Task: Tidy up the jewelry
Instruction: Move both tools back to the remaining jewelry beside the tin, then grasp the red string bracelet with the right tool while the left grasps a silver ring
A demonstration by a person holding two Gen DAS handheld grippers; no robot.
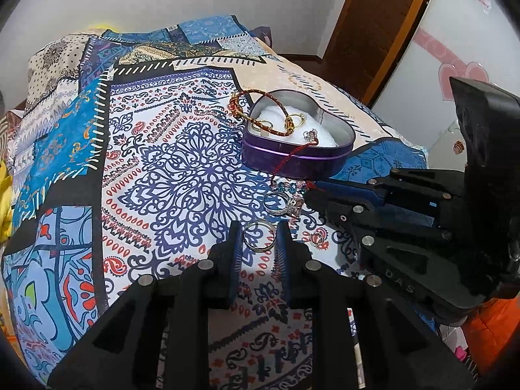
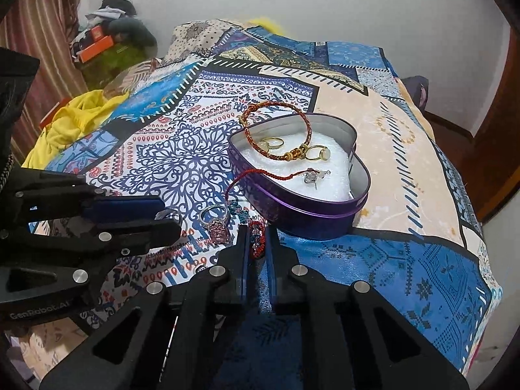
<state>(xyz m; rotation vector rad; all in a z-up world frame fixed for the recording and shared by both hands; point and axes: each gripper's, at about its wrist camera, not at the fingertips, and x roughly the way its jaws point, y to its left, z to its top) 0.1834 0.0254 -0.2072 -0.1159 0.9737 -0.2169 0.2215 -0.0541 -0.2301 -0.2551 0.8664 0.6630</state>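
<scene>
A purple heart-shaped tin [image 1: 294, 159] [image 2: 302, 217] with white padding lies on the patterned bedspread. A red-and-gold braided bracelet [image 2: 276, 130] hangs over its rim, with gold rings [image 2: 313, 154] and a crystal charm on a red cord [image 2: 312, 175] inside. My left gripper [image 1: 259, 237] is partly open around a plain silver ring [image 1: 259, 237] lying on the cloth. A jewelled silver ring [image 1: 281, 203] [image 2: 216, 221] lies beyond it. My right gripper [image 2: 256, 239] is narrowly open around a red and teal beaded piece [image 2: 256, 239] beside the tin.
The patterned bedspread [image 1: 182, 175] covers the whole bed. A small ring [image 1: 317, 238] lies right of my left gripper. Yellow cloth [image 2: 71, 123] lies at the bed's far left edge. A wooden door [image 1: 373, 29] and a white cabinet stand to the right.
</scene>
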